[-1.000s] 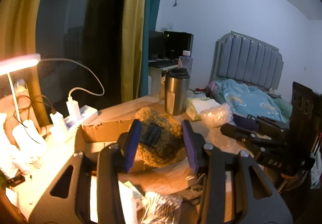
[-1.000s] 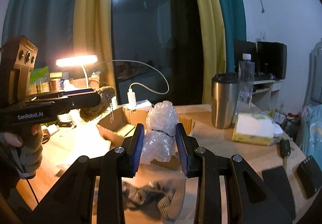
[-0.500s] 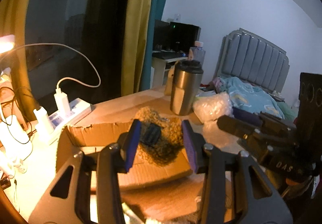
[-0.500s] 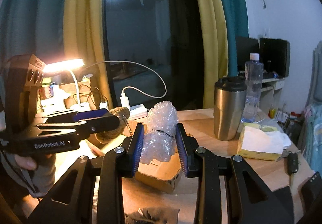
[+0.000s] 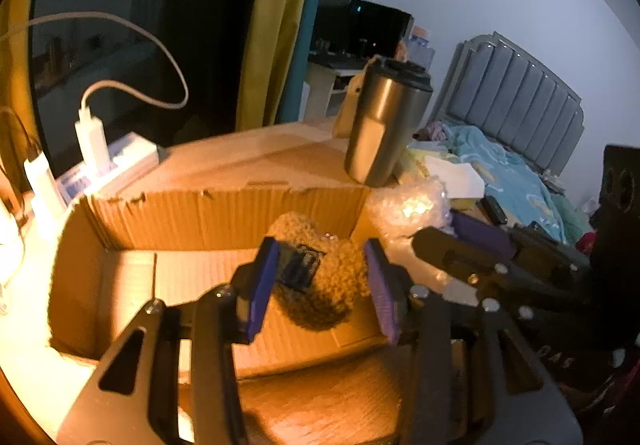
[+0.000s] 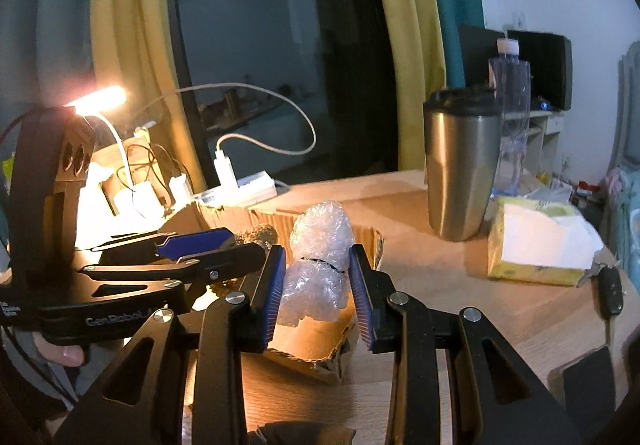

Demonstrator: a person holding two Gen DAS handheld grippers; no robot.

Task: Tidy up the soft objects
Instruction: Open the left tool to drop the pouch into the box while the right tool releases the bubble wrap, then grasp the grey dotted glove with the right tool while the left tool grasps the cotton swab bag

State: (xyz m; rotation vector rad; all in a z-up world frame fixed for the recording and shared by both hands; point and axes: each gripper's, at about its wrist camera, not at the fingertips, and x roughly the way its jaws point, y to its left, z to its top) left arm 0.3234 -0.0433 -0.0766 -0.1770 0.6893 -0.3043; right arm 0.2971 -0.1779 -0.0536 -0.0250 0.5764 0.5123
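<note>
L claw (image 5: pixel 322 283): jaws have just been opening; fuzzy tan plush (image 5: pixel 320 285) is sitting between the pads, and a gap is showing on the R side. Whether the L pad is still pressing cannot be told.
R claw (image 6: pixel 318 287): being kept pinched on a bubble-wrap bundle (image 6: pixel 318 249), pads pressing both sides, no slack seen.
Plush posn: being lowered into the cardboard box (image 5: pixel 224 213), near the back wall; contact w/ box floor can't be judged.
Bundle posn: being held over the box's near corner, above the torn edge.
Step (judged): plush is being let go into box, bundle to be placed next.
Risk 1: the two claws are crowding one box; they could be knocked together.
Risk 2: bundle may be dropped outside if released over the rim.
Risk 3: steel tumbler (image 6: pixel 460 165) is standing near the box, could be tipped by a wide swing.
</note>
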